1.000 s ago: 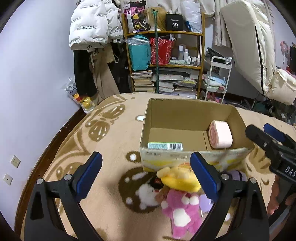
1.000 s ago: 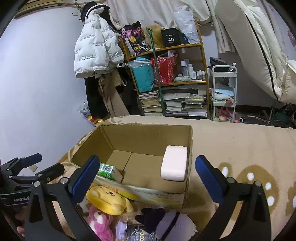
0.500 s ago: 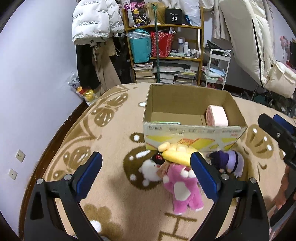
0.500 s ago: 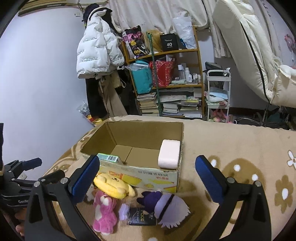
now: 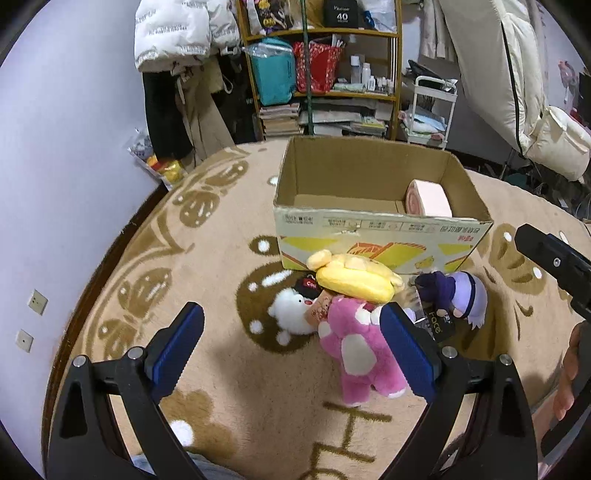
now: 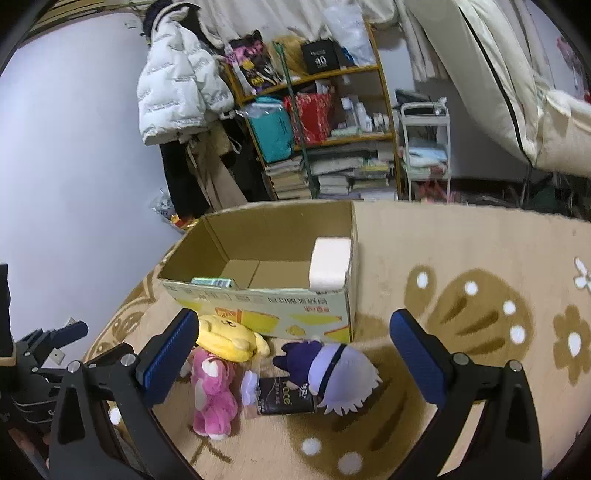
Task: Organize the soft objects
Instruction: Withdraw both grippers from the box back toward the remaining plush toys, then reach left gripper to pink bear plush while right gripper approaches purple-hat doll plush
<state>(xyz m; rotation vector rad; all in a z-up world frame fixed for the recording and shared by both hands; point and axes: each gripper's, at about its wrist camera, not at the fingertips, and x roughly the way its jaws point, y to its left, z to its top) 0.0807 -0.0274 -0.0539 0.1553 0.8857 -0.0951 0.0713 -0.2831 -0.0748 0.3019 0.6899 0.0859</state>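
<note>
An open cardboard box [image 5: 380,236] stands on the rug with a pink roll-shaped plush [image 5: 428,194] inside; both also show in the right wrist view, box [image 6: 258,306], roll [image 6: 330,264]. In front of the box lie a yellow plush [image 5: 354,278], a pink bear [image 5: 360,347], a white bear [image 5: 291,312], a purple-haired doll [image 5: 458,297] and a black packet [image 5: 439,326]. My left gripper [image 5: 291,349] is open and empty above the toys. My right gripper [image 6: 295,360] is open and empty over the doll [image 6: 332,363] and packet [image 6: 282,397].
A patterned beige rug [image 5: 221,258] covers the floor. A cluttered shelf [image 5: 325,74] with books, a hanging white jacket [image 5: 177,33], a small white cart [image 5: 430,107] and a cream mattress [image 5: 509,74] stand behind the box. The purple wall [image 5: 74,147] is at left.
Both grippers have pulled back and up from the box. The toys in front of the box now show fully. Both stay open and empty.
</note>
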